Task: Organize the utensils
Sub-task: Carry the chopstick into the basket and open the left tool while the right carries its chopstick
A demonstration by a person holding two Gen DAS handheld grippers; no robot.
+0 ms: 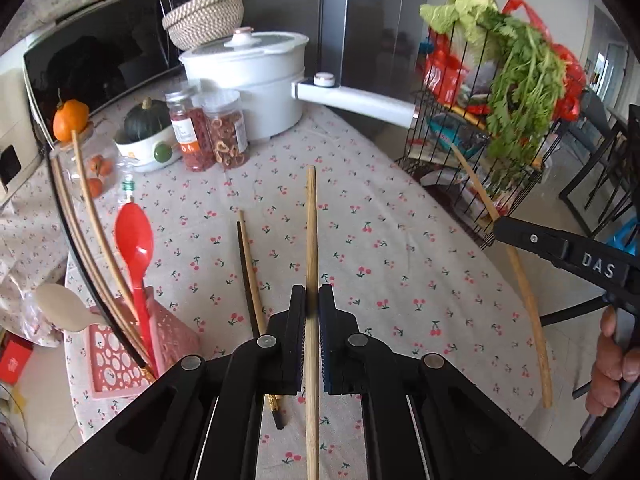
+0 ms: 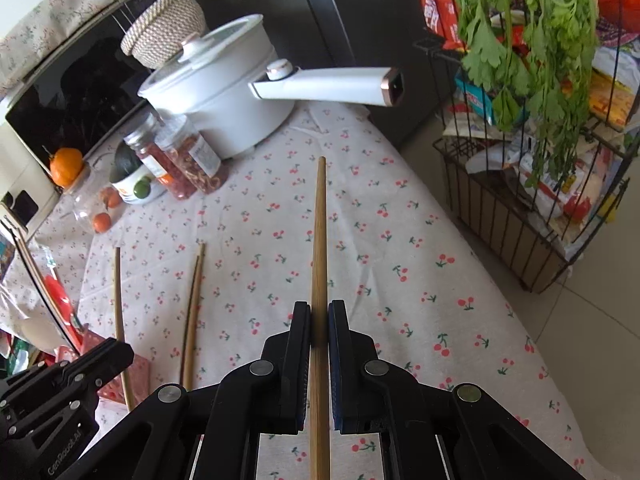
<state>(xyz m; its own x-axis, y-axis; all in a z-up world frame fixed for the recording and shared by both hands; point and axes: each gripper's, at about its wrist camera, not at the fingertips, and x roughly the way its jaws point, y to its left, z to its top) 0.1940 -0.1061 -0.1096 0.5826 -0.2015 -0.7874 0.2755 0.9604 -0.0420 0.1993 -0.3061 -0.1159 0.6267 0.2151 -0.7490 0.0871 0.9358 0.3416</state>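
The near ends of both chopsticks I hold run out of the bottom edge of each wrist view, and the pink utensil holder is partly hidden behind my left gripper's frame. In the right wrist view that holder is mostly covered by my left gripper.

My left gripper has its jaws pinched narrow on a pale bamboo chopstick; the pads press it on both sides. My right gripper is clamped just as tight on a second bamboo chopstick.

Each stick lies along its gripper's fingers, tip pointing away from me toward the white electric pot, above the cherry-print tablecloth.

Nearer me than the pot, a chopstick pair, one dark and one light, lies flat on the cloth, long axis roughly toward the pot. The holder, left of that pair, carries a red spoon, a cream spoon and several chopsticks leaning upright.
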